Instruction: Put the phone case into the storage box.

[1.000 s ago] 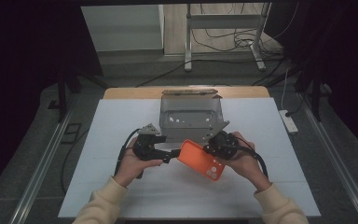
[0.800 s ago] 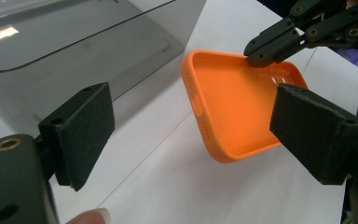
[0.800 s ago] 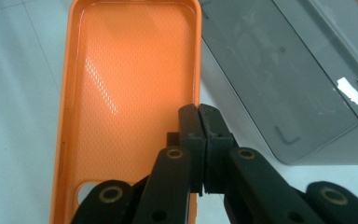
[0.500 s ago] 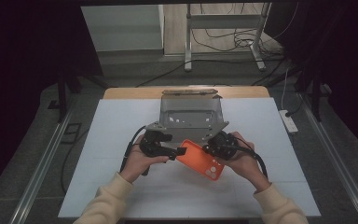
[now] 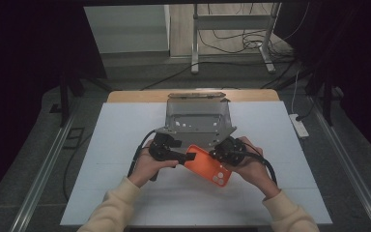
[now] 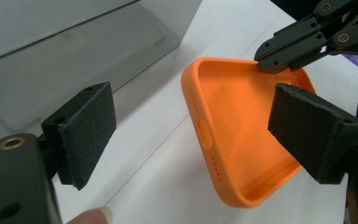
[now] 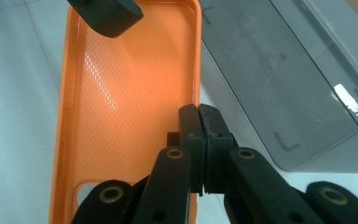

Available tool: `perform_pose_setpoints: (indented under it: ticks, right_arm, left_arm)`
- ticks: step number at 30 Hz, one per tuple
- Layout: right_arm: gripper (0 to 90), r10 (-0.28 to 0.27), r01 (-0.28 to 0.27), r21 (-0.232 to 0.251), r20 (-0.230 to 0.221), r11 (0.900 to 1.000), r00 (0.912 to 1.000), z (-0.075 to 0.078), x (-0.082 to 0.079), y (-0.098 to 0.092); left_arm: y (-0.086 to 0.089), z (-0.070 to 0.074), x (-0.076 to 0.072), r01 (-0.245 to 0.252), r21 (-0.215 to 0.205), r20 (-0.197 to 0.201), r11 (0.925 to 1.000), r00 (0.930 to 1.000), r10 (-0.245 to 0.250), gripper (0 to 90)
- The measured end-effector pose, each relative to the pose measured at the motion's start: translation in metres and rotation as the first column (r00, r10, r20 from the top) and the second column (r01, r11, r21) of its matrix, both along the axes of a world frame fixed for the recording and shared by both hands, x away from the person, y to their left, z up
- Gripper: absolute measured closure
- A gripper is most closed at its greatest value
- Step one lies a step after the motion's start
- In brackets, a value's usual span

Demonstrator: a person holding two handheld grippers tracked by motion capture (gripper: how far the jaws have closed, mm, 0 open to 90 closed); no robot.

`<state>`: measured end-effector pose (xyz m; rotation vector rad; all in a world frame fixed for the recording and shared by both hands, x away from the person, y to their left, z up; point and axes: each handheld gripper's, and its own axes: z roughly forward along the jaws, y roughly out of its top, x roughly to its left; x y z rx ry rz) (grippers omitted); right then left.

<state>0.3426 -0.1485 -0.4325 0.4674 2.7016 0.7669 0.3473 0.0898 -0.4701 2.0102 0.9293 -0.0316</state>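
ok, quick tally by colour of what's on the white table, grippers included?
Orange: 1, the phone case, its long edge pinched by the right gripper
Grey: 1, the metal bracket behind the case
Black: 2, the right gripper, shut on the case, and the left gripper, jaws open around the case's end
Total: 4

**What the frames are keeping back**

In the right gripper view the bottom edge is cutting off the near end of the orange phone case (image 7: pixel 121 93), and the right gripper (image 7: pixel 199 116) is covering the rim it is pinching. In the left gripper view the far-right pad of the left gripper (image 6: pixel 191 135) is hiding part of the case's right wall. In the high view both hands are masking the case's ends.
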Motion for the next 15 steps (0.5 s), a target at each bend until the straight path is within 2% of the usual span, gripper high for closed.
perform_pose_setpoints:
  ticks: [11, 15]
  right_arm:
    - [89.1, 0.006, -0.006, 0.004, 0.006, 1.000, 1.0000, -0.0005, -0.0001, -0.0001]
    - [89.1, 0.010, -0.010, 0.005, 0.009, 1.000, 0.9999, -0.0007, 0.0000, -0.0001]
  left_arm:
    - [-0.0034, -0.0050, 0.0028, 0.031, -0.006, -0.037, 0.9995, 0.9988, -0.031, 21.7]
    - [-0.0040, -0.0067, 0.0039, 0.048, -0.003, -0.060, 0.9988, 0.9970, -0.048, 30.6]
